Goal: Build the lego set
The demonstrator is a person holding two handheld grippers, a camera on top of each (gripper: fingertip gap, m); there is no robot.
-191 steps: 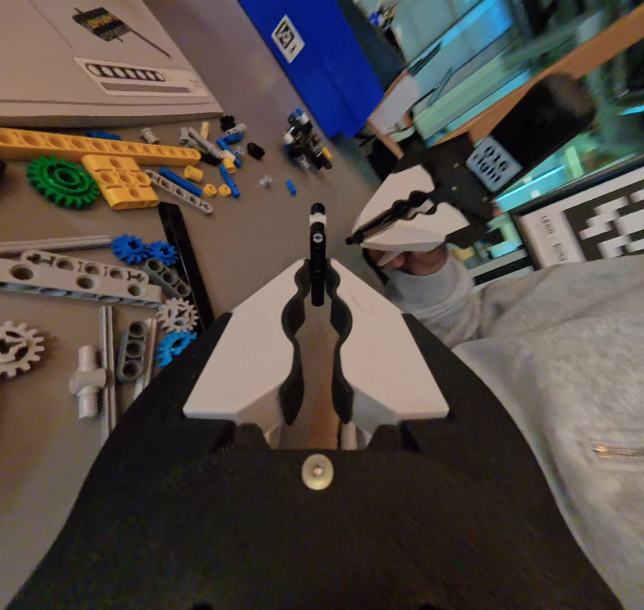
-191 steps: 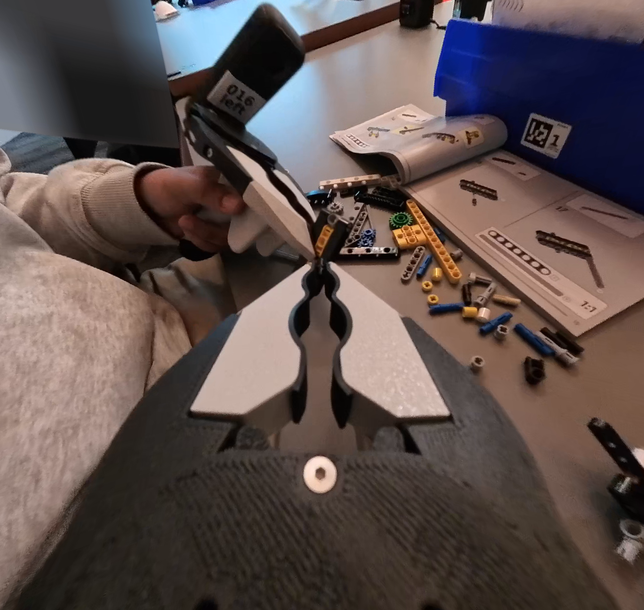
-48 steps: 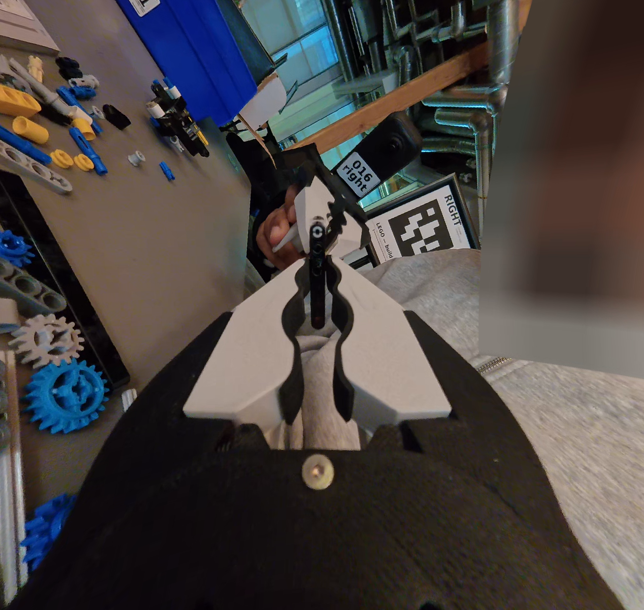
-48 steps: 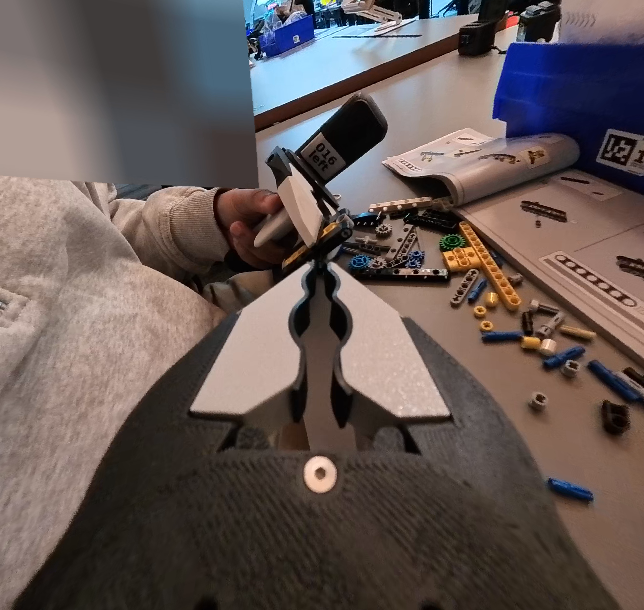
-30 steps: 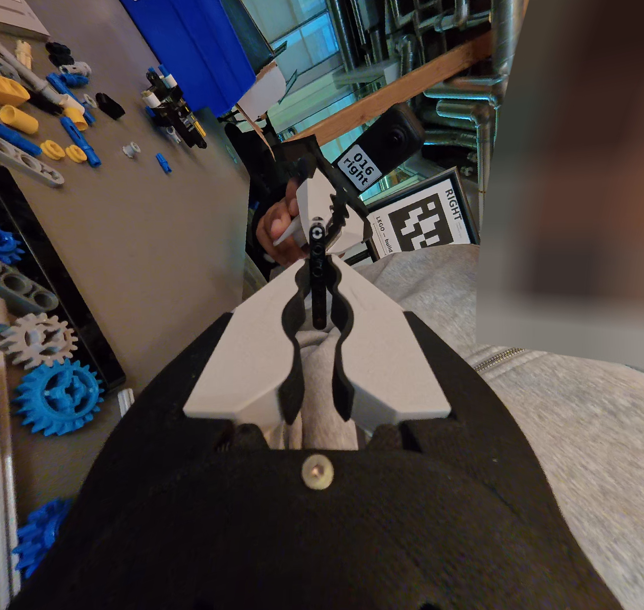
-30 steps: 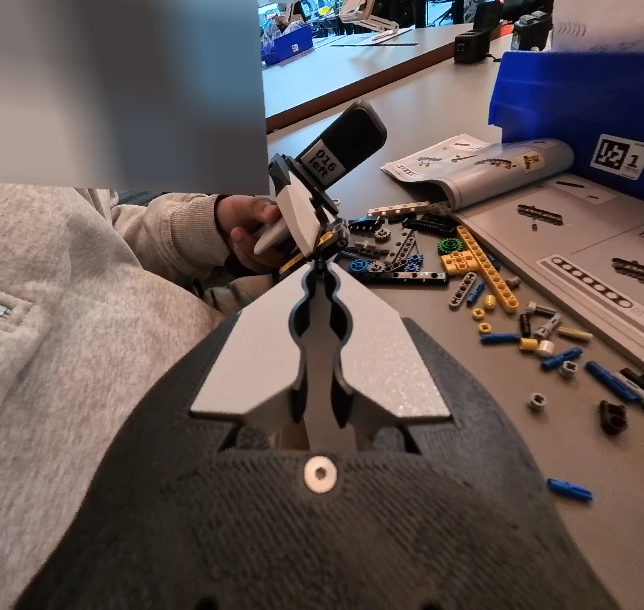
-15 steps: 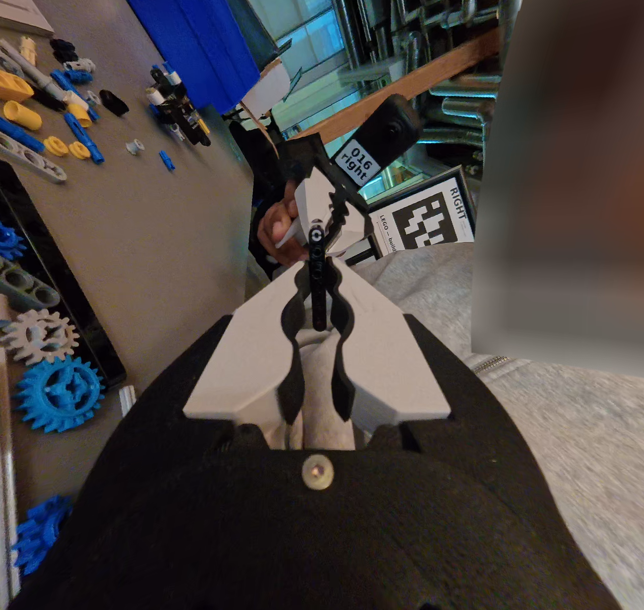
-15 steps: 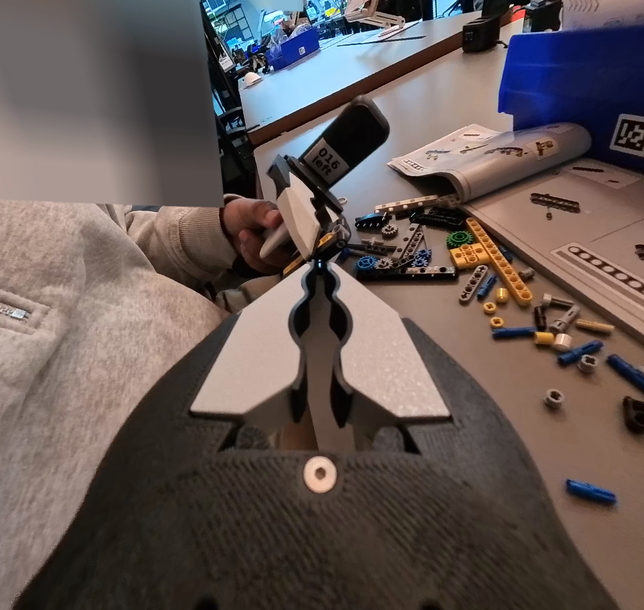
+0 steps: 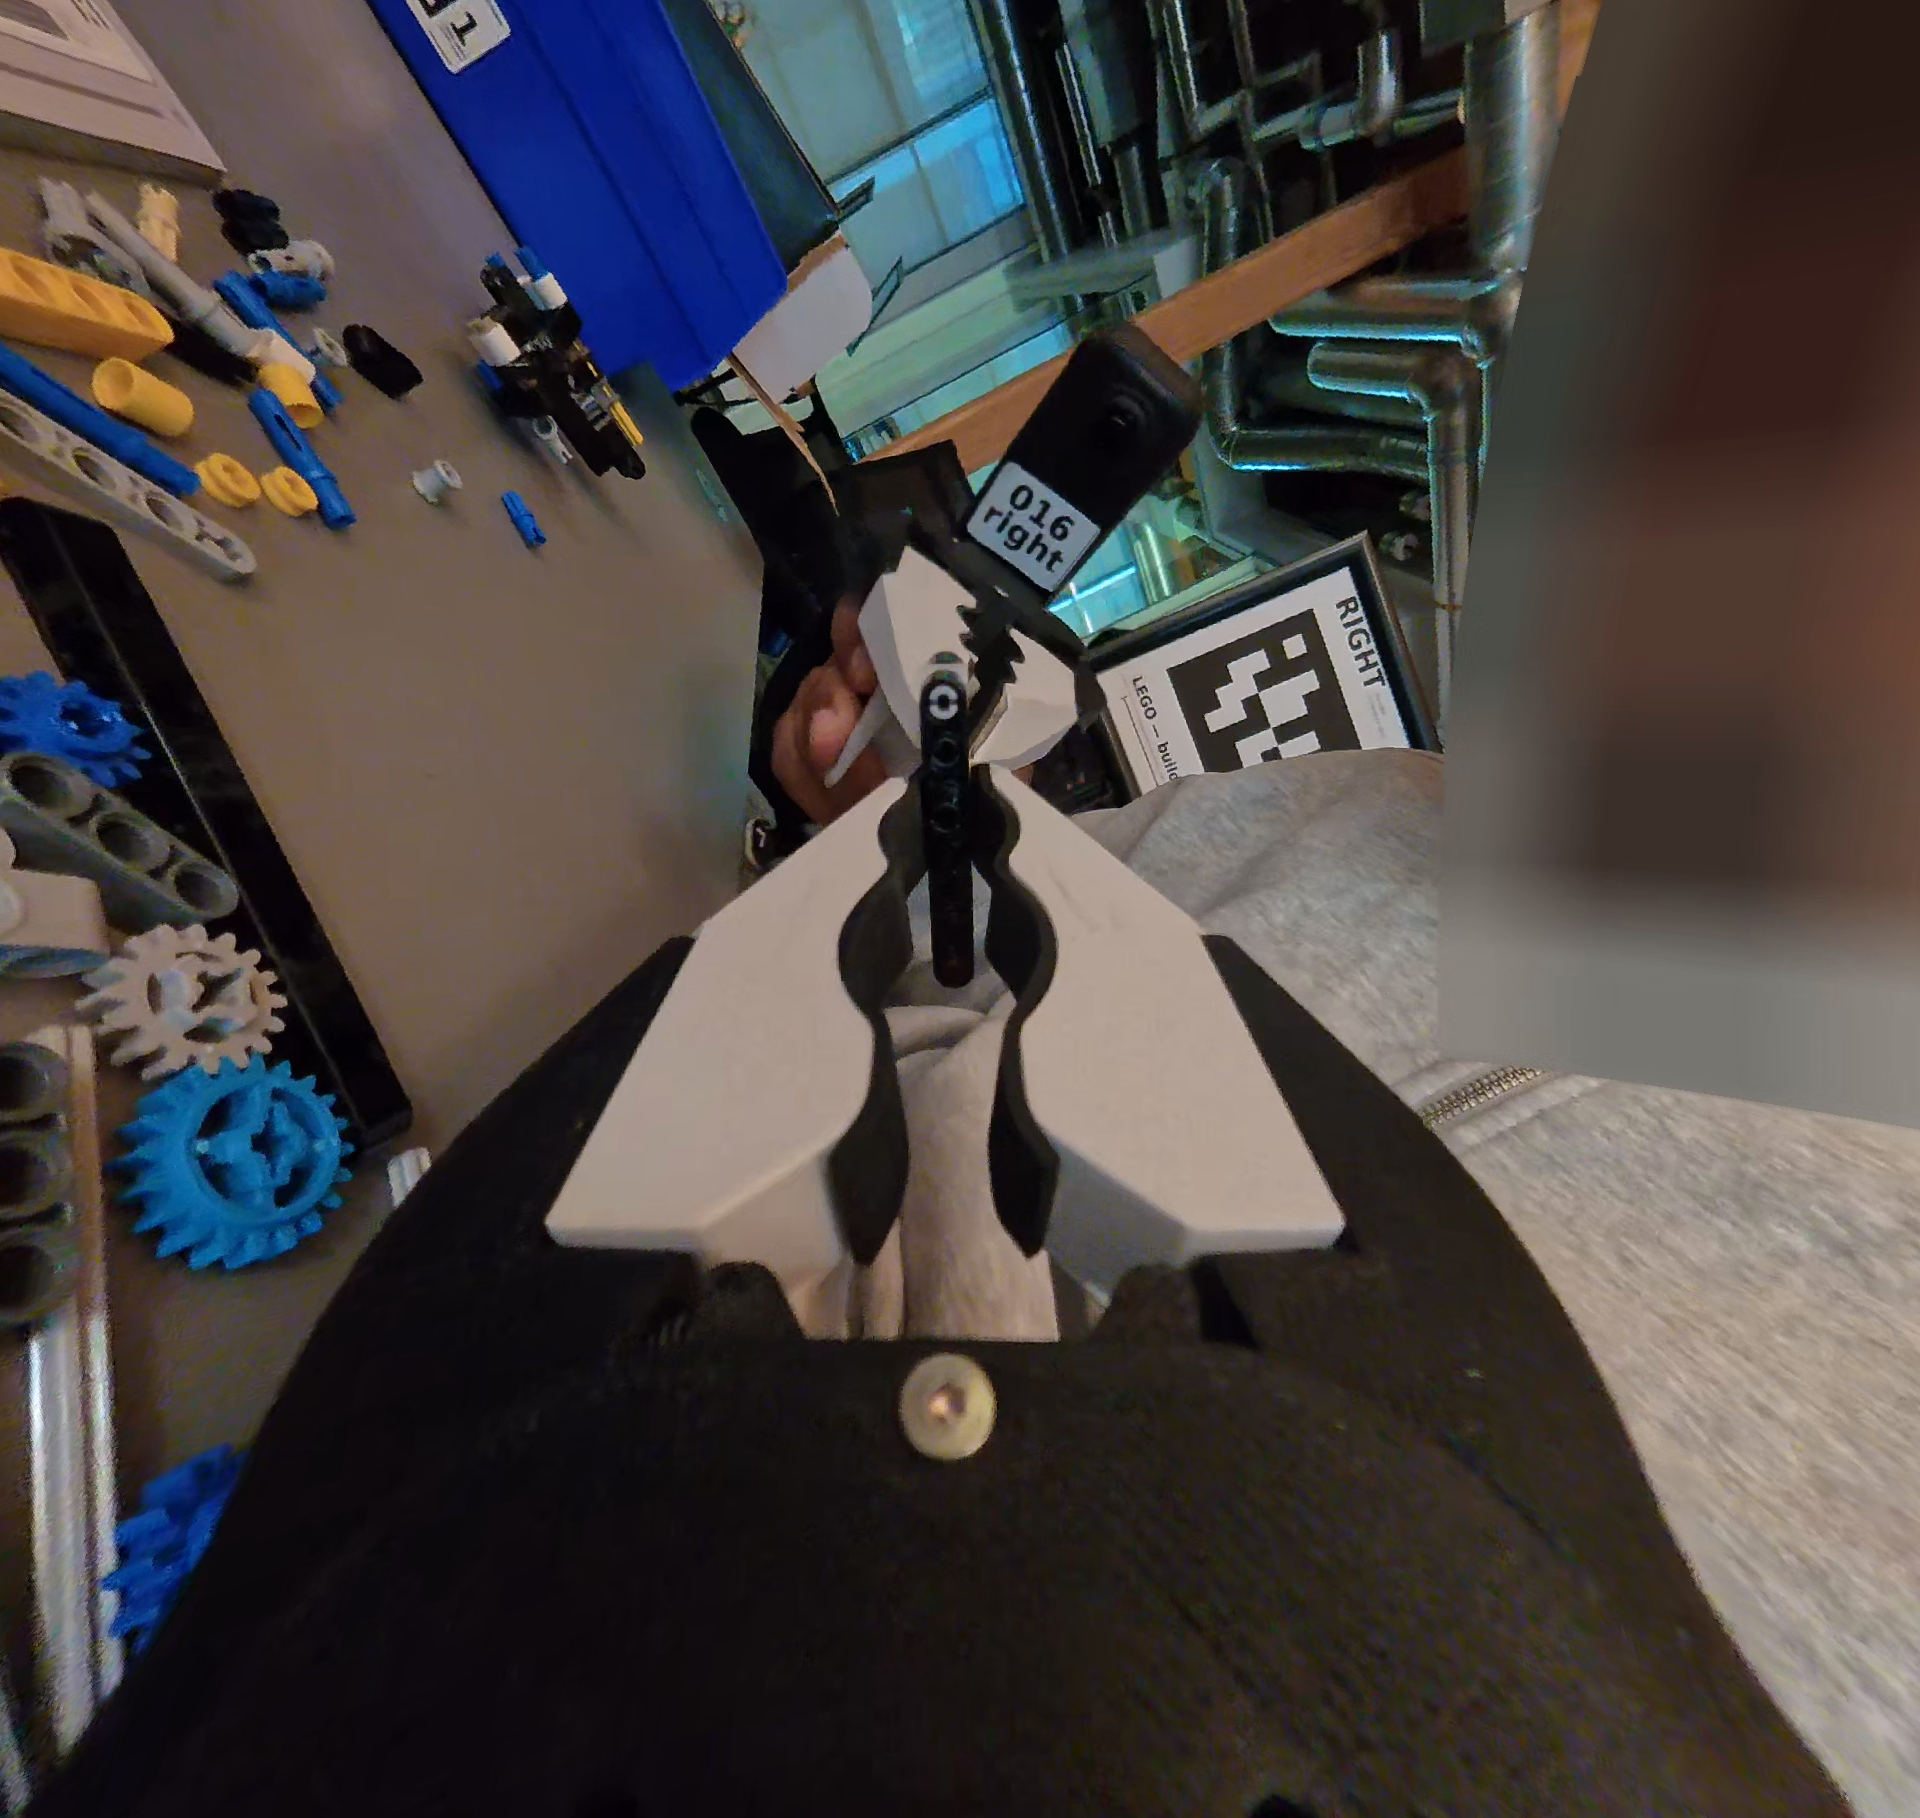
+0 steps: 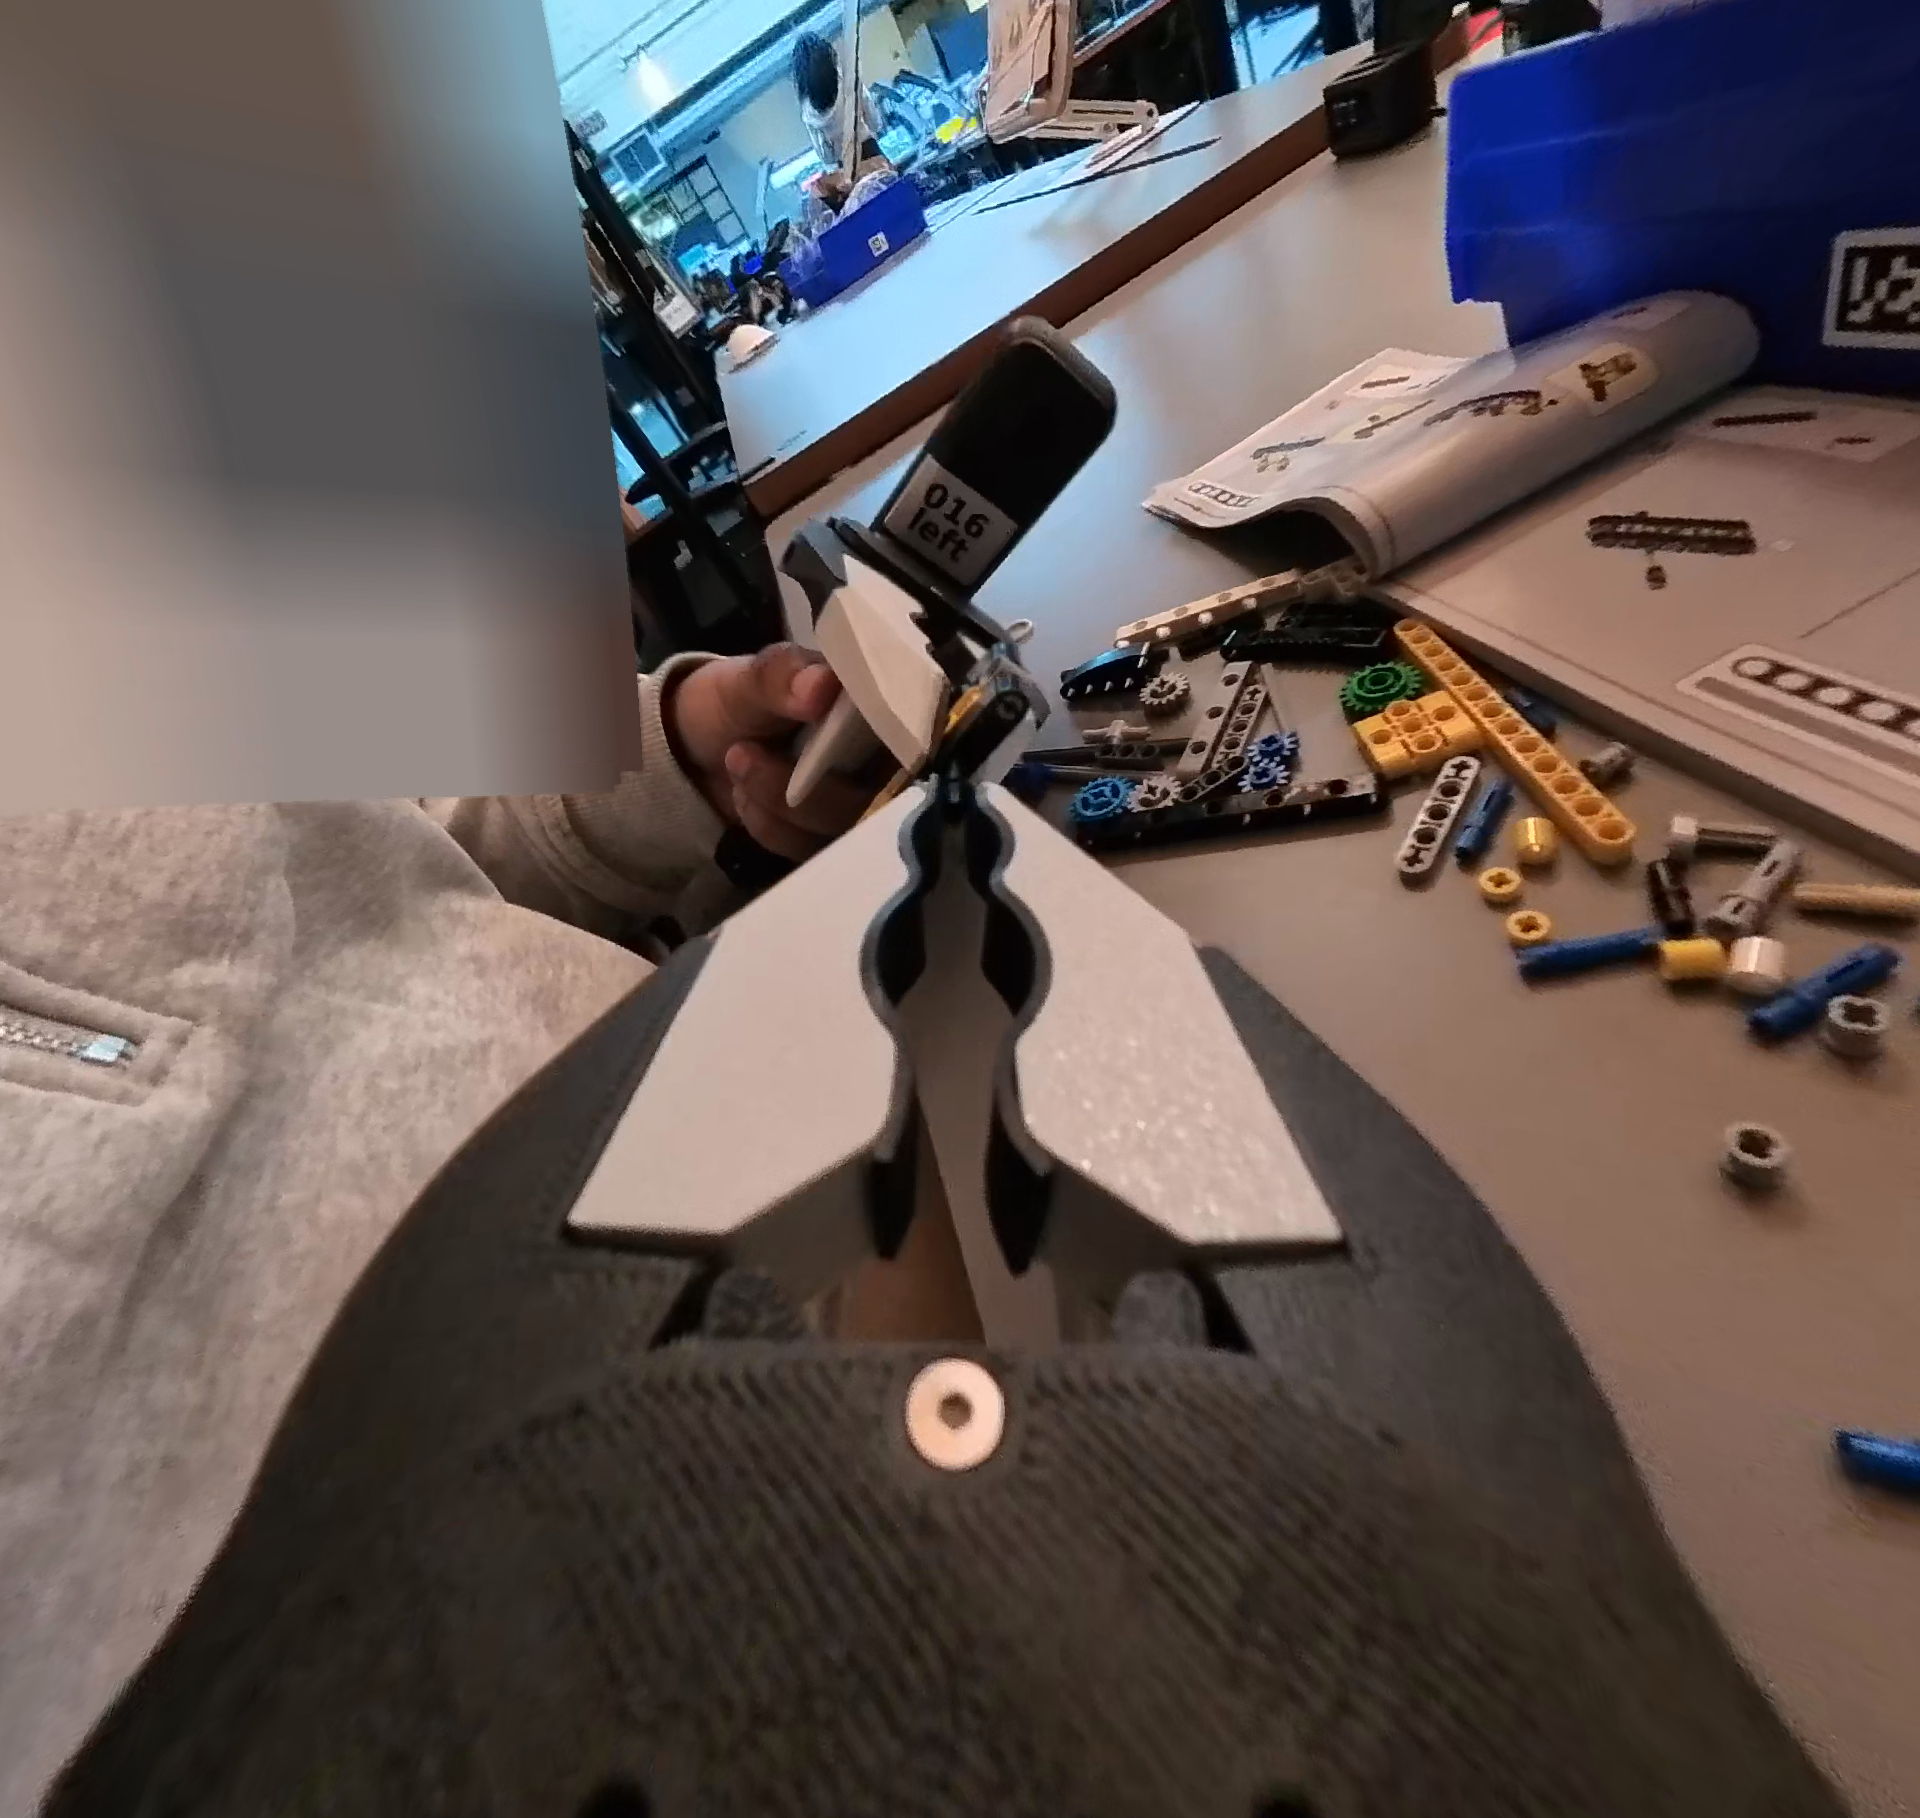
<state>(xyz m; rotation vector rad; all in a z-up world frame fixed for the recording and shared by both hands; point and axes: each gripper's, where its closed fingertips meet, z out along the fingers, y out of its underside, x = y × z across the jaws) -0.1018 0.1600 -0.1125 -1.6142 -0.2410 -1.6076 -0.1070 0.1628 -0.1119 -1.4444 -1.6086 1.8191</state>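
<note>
My left gripper (image 9: 951,804) is shut on a thin black lego beam (image 9: 948,833), seen edge-on and sticking out past its fingertips. The beam carries yellow parts, which show in the right wrist view (image 10: 982,710). My right gripper (image 10: 949,800) is shut, and its tips press against the end of that held assembly. Something small and dark sits at its tips; I cannot tell what. Both grippers meet tip to tip in the air, over the person's lap at the table's edge. The right gripper (image 9: 982,672) also shows in the left wrist view, and the left gripper (image 10: 914,698) in the right wrist view.
Loose parts lie on the grey table (image 9: 499,729): a long yellow beam (image 10: 1507,740), a green gear (image 10: 1380,690), blue gears (image 9: 234,1160), pins, and a small black sub-assembly (image 9: 556,376). An open instruction booklet (image 10: 1455,438) and a blue bin (image 9: 582,137) stand behind. A grey sleeve (image 10: 260,1041) is close. The tips of both grippers are at nearly the same place. From either gripper's tips it is about 15 cm to the green gear (image 10: 1380,690).
Both grippers have risen off the table toward the person, still tip to tip. The left one keeps the black beam. In the last half second they shifted only slightly.
</note>
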